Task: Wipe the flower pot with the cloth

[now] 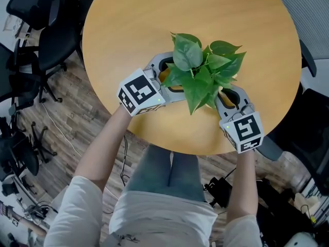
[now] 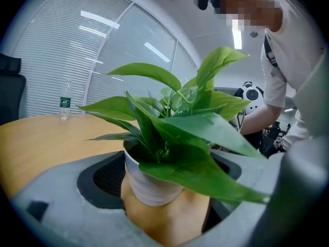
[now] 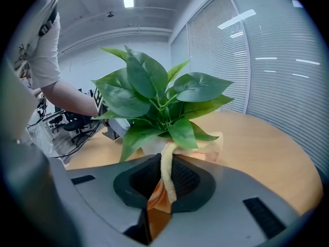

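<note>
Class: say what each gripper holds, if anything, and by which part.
Right gripper: the cloth, pinched at one twisted end. Left gripper: its fingers flank the flower pot at its white wall, but whether they grip it cannot be told.

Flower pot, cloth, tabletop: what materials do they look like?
flower pot: white, smooth, low sheen, faint horizontal bands; ceramic or plastic, can't tell which.
cloth: yellow fuzzy nap, orange reverse, hangs limp; probably microfibre.
table: even light-wood colour, smooth, no clear grain; likely laminate or veneer.
</note>
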The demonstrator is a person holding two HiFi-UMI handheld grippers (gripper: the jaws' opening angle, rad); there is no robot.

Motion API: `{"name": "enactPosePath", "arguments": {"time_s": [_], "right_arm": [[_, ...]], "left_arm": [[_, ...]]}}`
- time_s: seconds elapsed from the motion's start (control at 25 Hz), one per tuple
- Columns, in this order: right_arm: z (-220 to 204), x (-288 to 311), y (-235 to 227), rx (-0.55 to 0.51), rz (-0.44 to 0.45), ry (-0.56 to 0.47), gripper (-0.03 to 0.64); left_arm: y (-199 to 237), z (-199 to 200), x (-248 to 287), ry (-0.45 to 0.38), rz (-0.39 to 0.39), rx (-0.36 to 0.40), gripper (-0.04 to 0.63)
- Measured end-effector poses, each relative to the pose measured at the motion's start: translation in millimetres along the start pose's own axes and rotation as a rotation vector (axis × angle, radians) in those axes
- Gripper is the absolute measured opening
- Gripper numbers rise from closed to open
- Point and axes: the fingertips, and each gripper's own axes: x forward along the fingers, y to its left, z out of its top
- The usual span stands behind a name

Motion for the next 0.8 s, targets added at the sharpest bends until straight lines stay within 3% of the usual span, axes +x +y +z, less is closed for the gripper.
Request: {"name": "enactPosePath", "arguments": {"time_s": [0.8], "right_arm": [[-3, 2, 29, -0.007, 0.053, -0.01, 0.046]], "left_arm": [[9, -1, 3, -0.01, 0.386, -0.174, 0.471]]}}
